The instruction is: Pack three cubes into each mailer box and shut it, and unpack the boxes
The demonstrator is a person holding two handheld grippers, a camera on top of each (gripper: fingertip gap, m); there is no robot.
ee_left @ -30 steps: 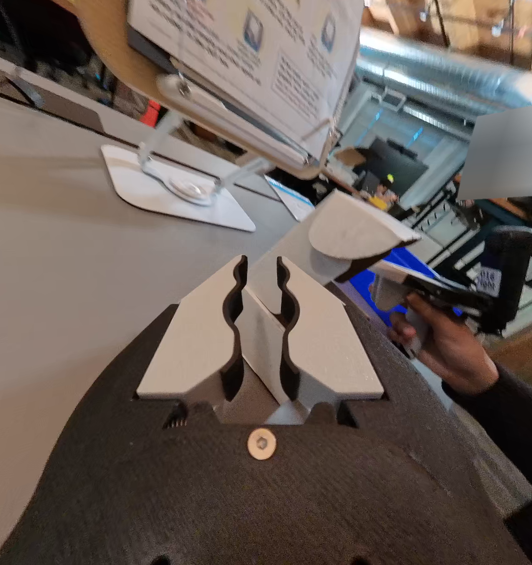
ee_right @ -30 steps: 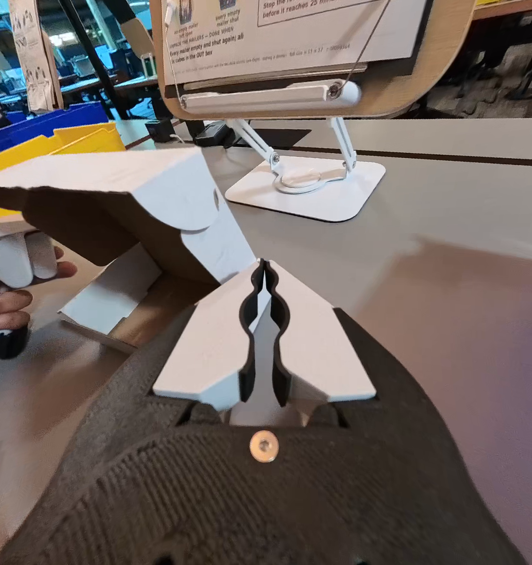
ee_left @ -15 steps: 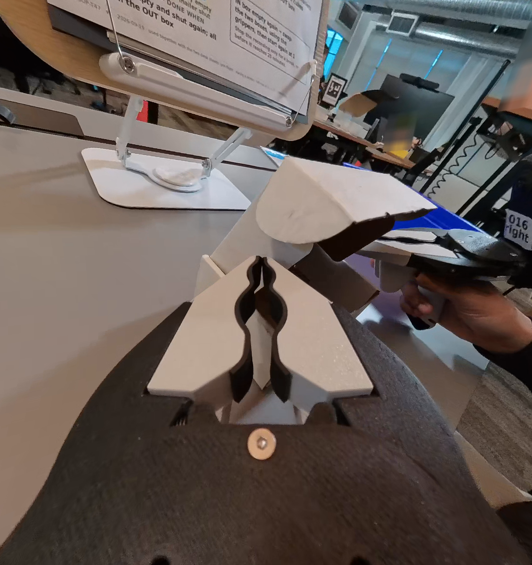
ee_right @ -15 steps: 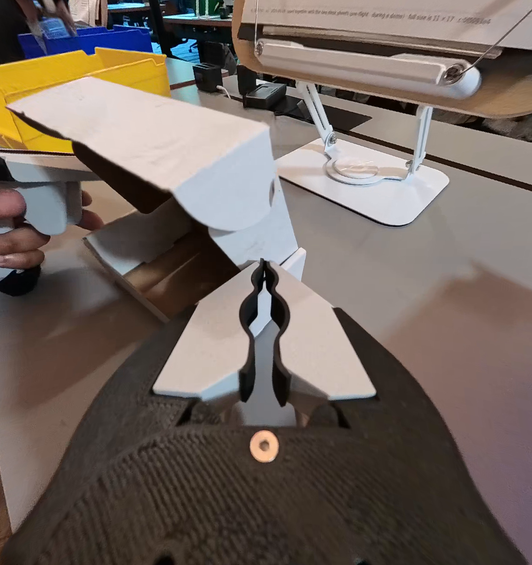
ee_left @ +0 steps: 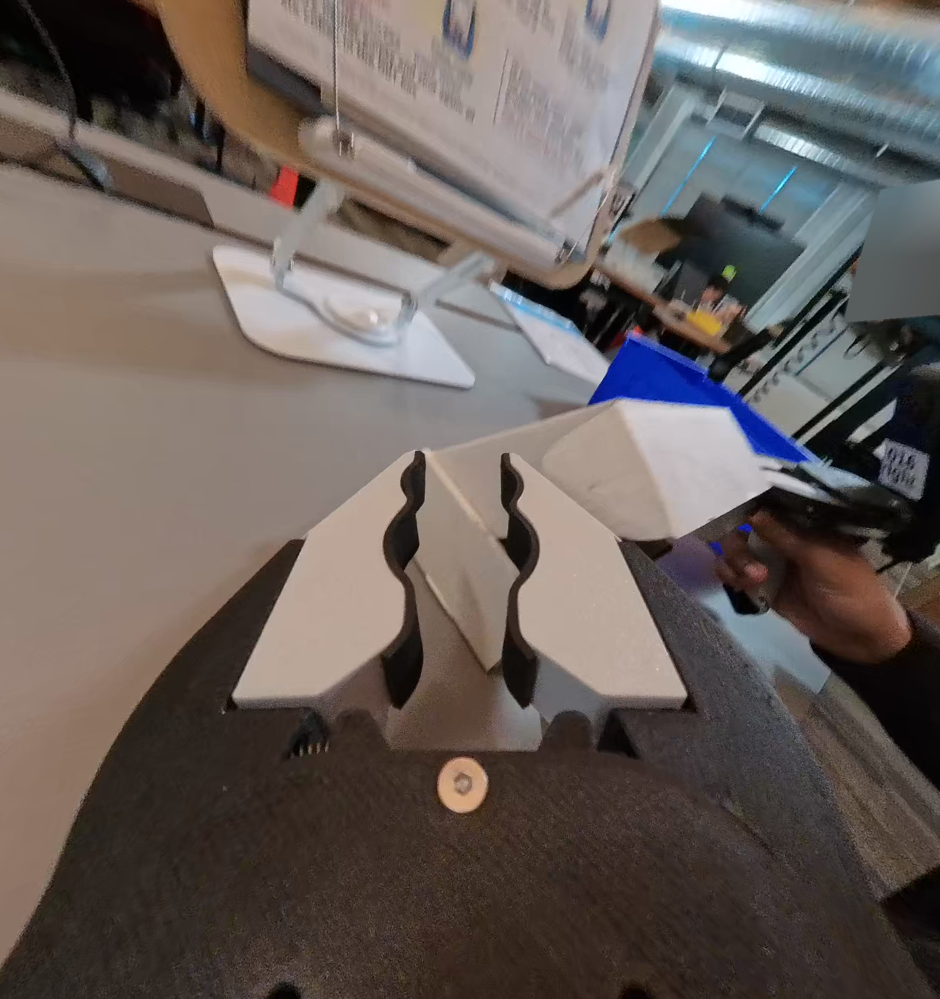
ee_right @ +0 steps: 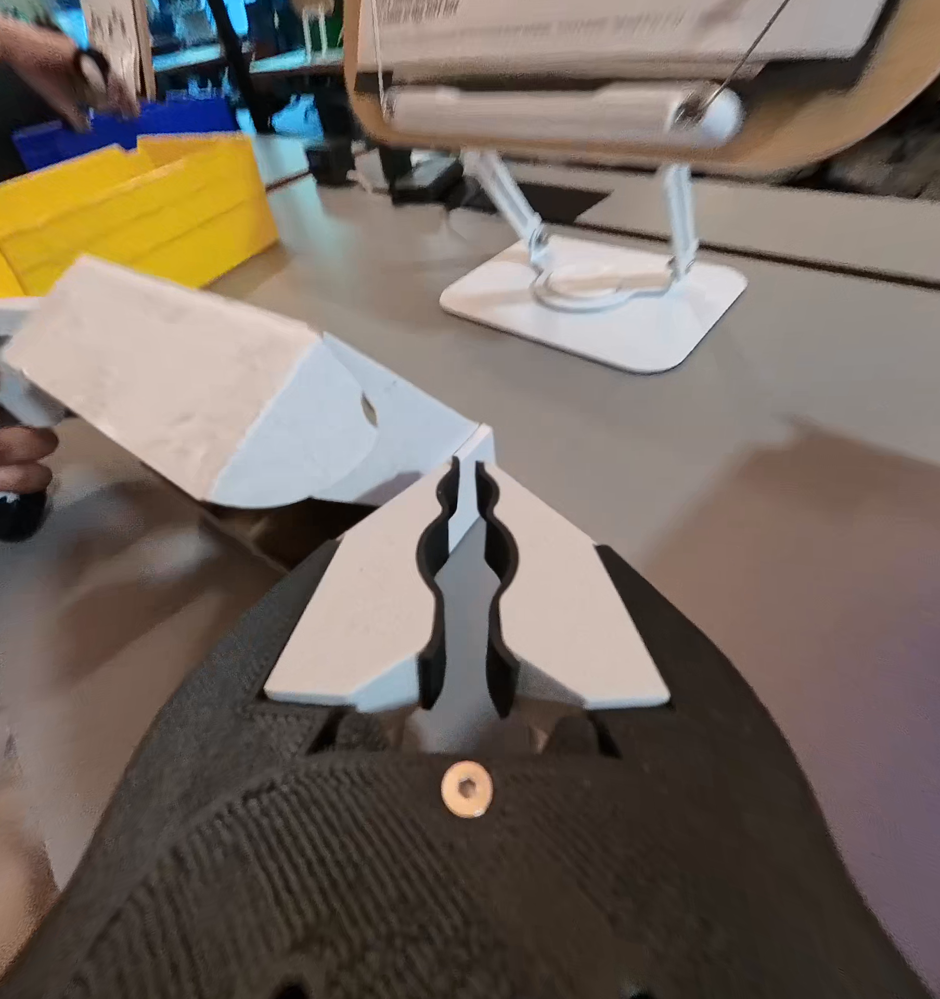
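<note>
Left wrist view: the left gripper [ee_left: 459, 459] stands spread around a corner flap of the white mailer box [ee_left: 657, 475], which extends ahead-right above the worktop [ee_left: 105, 432]. Right wrist view: the right gripper [ee_right: 466, 465], nearly closed, pinches the box's opposite corner, box ahead-left.

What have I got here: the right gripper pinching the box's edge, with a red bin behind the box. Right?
Not quite. The bin behind the box is yellow, not red, as the right wrist view shows. The rest stands: the right gripper does pinch the box's edge.
</note>
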